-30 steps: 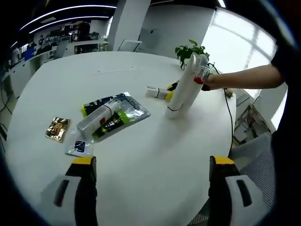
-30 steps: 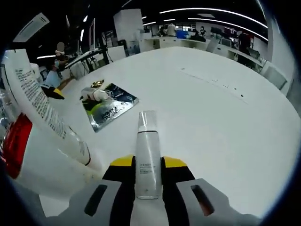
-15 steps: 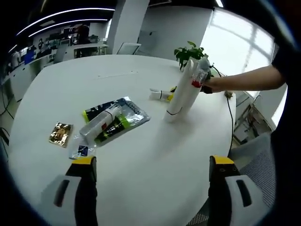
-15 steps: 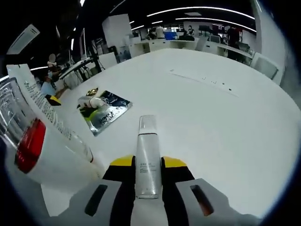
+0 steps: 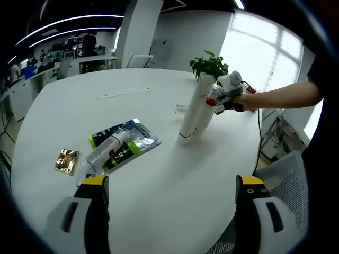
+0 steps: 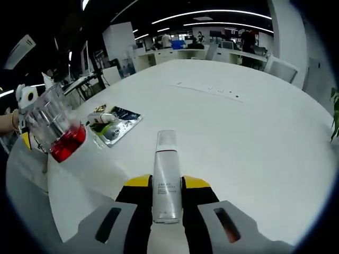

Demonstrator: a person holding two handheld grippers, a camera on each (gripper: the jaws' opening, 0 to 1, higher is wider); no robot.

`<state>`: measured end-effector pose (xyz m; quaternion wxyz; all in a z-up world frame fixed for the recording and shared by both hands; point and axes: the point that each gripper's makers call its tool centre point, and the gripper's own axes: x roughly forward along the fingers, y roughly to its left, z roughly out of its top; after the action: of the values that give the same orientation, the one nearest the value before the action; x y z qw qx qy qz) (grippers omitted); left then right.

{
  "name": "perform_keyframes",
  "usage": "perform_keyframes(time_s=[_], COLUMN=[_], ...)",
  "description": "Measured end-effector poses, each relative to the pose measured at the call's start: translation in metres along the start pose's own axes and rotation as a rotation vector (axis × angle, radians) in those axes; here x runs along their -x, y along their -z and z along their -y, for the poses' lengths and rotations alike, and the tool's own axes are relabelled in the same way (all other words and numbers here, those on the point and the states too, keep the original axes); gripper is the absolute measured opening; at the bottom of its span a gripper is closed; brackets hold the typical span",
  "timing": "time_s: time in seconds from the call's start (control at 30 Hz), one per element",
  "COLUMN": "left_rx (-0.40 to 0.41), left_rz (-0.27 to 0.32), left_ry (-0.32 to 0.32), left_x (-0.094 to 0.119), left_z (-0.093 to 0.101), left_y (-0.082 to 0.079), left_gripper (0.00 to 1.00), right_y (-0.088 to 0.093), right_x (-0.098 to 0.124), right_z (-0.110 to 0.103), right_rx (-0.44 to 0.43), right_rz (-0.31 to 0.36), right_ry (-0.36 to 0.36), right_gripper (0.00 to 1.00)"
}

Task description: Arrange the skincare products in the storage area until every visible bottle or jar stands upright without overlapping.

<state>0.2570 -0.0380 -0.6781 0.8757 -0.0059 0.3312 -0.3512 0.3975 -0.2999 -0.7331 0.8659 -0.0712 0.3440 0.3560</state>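
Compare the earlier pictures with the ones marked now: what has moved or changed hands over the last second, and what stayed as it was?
The right gripper, shut on the slim white bottle, has drawn back from the tall white tube, which looked tilted and now stands closer to upright on the table. The left gripper stayed open, holding nothing. The foil pouches and gold sachet lie as before.

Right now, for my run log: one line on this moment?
left gripper: open, hovering | right gripper: shut on slim silver-white bottle | tall white tube: upright on white round table

white table (image 5: 159, 211), silver bottle (image 6: 167, 180), gold sachet (image 5: 65, 160), yellow-tipped jaws
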Motion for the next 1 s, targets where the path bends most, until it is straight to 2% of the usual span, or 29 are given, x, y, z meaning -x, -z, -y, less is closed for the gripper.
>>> perform_keyframes(time_s=[0.33,0.6,1.0], left_rx=[-0.022,-0.028,-0.007], left_rz=[0.015,0.039,0.082], left_ry=[0.021,0.044,0.063], left_x=[0.005,0.008,0.019], left_z=[0.014,0.031,0.048], left_y=[-0.009,-0.016,-0.025], left_gripper=[0.93,0.92,0.91], right_y=[0.015,0.023,0.041], right_x=[0.036,0.056,0.093], right_z=[-0.009,-0.015,-0.049], right_rx=[-0.057,-0.099,-0.179], right_rz=[0.039,0.066,0.152], right_ry=[0.057,0.081,0.106], right_gripper=[0.2,0.2,0.2])
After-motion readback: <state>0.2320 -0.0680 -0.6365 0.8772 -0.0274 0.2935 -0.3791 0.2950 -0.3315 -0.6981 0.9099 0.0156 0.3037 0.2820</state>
